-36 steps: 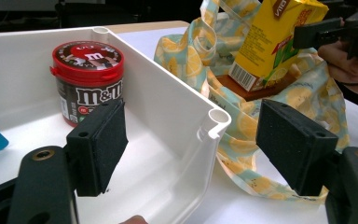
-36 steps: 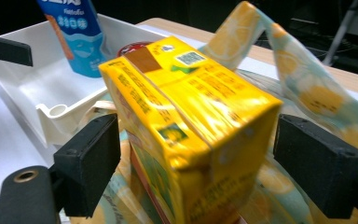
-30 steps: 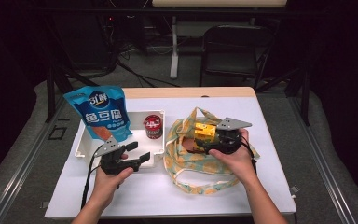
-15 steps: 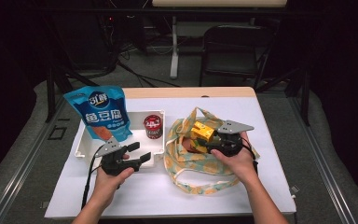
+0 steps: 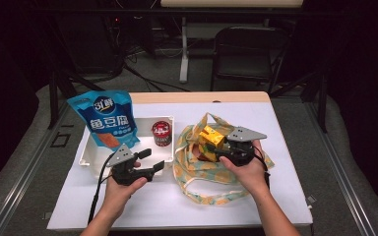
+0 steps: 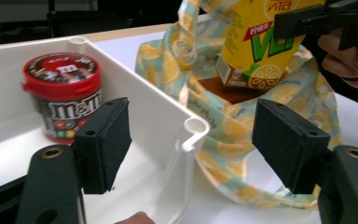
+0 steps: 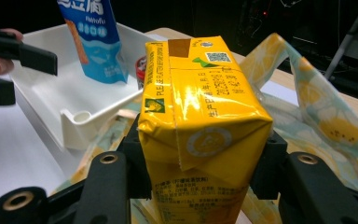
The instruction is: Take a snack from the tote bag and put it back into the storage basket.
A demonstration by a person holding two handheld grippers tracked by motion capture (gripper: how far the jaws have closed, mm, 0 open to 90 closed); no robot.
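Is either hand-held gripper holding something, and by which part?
The right hand-held gripper clamps the yellow drink carton by its two long sides, above the lemon-print bag. The left hand-held gripper holds nothing.

The small red-lidded tub point(image 6: 63, 95) in the white tray carries "m&m's" on its side and an "m" on the lid. The yellow lemon-tea carton point(image 7: 200, 121) shows green "VLT"-like lettering in the left gripper view, a QR code and a sideways line starting "PLEASE". The blue snack pouch point(image 5: 106, 123), far left, bears large Chinese characters.
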